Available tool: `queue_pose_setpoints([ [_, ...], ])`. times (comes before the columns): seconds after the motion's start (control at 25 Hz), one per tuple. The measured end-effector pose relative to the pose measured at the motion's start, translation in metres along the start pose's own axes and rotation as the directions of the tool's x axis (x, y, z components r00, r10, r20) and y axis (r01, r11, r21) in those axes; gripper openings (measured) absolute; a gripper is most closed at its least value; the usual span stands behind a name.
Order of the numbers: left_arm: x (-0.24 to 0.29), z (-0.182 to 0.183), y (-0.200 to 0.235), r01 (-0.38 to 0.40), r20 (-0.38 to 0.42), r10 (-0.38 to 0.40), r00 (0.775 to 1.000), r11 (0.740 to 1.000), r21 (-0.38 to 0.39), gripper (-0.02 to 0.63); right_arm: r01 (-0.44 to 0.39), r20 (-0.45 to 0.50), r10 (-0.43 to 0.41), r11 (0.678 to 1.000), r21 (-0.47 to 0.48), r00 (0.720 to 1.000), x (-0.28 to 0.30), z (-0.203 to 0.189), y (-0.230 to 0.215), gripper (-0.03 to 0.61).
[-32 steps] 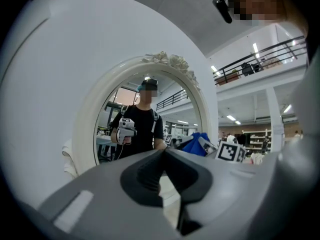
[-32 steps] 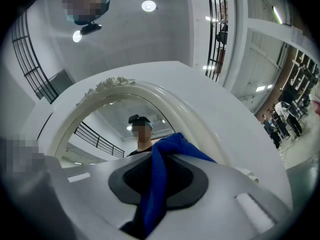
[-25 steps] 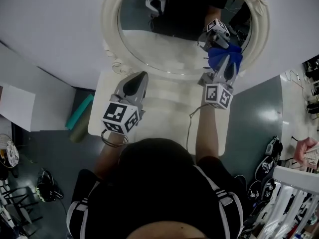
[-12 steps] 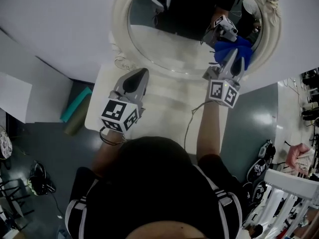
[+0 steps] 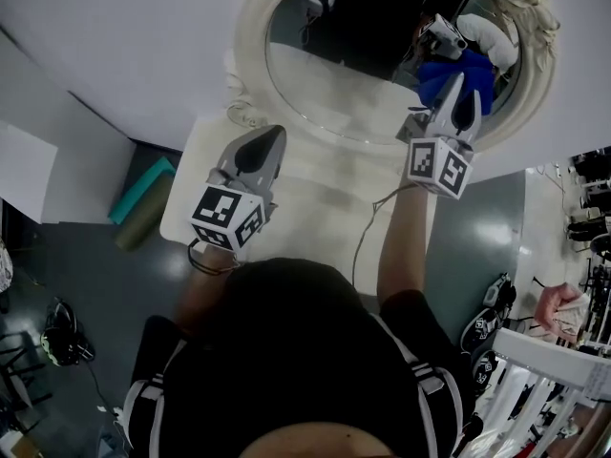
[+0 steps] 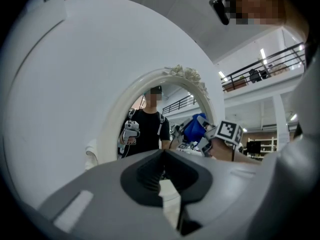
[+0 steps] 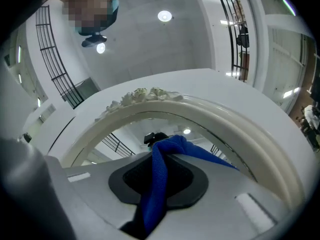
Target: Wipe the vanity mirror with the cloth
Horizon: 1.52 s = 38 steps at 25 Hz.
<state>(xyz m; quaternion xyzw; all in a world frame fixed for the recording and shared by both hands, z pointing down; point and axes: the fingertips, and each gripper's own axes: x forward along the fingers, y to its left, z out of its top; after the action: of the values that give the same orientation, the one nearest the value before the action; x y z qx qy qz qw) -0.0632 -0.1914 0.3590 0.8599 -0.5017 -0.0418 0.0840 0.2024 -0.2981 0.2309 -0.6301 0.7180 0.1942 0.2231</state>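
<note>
mock-up room inside a large hall: mirror (image 5: 353, 84) and table (image 5: 315, 189) against a white partition (image 6: 75, 74), with mezzanine railing (image 6: 260, 74), high ceiling lamps (image 7: 164, 16) and grey floor (image 5: 477, 227).

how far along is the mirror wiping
Done: the blue cloth is clamped in the right gripper and raised to the mirror. In hand: the cloth sits against the mirror's right side. Left: I cannot tell which areas are wiped; the middle and left of the mirror are away from the cloth. The left gripper is shut and empty.
</note>
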Motion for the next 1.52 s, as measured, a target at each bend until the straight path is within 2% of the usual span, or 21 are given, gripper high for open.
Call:
queue_pose_setpoints([
  [0.24,-0.007,0.002,0.012,-0.023,0.013,0.023,1.0,1.0,-0.015,0.009,-0.067,-0.027,0.065,0.994,-0.082,0.998,0.02,0.013,0.037,0.051],
  [0.4,-0.014,0.003,0.021,-0.041,0.022,0.042,0.999,0.999,-0.027,0.009,-0.198,-0.081,0.186,0.965,-0.172,0.979,0.031,0.006,0.093,0.051],
  [0.56,-0.022,0.001,0.029,-0.06,0.031,0.062,0.998,0.997,-0.043,0.009,-0.329,-0.141,0.3,0.902,-0.28,0.943,0.034,-0.019,0.155,0.051],
  [0.64,-0.027,0.0,0.035,-0.071,0.034,0.073,0.997,0.996,-0.049,0.009,-0.385,-0.17,0.345,0.84,-0.382,0.923,0.03,-0.035,0.182,0.051],
  [0.72,-0.033,-0.002,0.042,-0.084,0.034,0.086,0.996,0.995,-0.056,0.009,-0.433,-0.222,0.372,0.792,-0.431,0.901,0.023,-0.056,0.206,0.051],
  [0.96,-0.047,-0.005,0.053,-0.124,0.033,0.126,0.991,0.99,-0.074,0.009,-0.515,-0.31,0.413,0.723,-0.461,0.857,0.003,-0.105,0.256,0.051],
  [1.04,-0.05,-0.005,0.057,-0.13,0.036,0.133,0.99,0.989,-0.075,0.009,-0.535,-0.309,0.437,0.694,-0.482,0.845,-0.003,-0.121,0.273,0.052],
  [1.12,-0.053,-0.005,0.057,-0.131,0.038,0.134,0.99,0.989,-0.075,0.009,-0.548,-0.31,0.452,0.678,-0.49,0.836,-0.01,-0.132,0.281,0.051],
  [1.36,-0.063,-0.009,0.059,-0.142,0.035,0.145,0.989,0.987,-0.078,0.009,-0.602,-0.364,0.48,0.655,-0.456,0.798,-0.026,-0.162,0.3,0.051],
  [1.52,-0.069,-0.005,0.058,-0.149,0.041,0.152,0.988,0.986,-0.071,0.009,-0.614,-0.374,0.488,0.66,-0.434,0.789,-0.029,-0.166,0.302,0.051],
])
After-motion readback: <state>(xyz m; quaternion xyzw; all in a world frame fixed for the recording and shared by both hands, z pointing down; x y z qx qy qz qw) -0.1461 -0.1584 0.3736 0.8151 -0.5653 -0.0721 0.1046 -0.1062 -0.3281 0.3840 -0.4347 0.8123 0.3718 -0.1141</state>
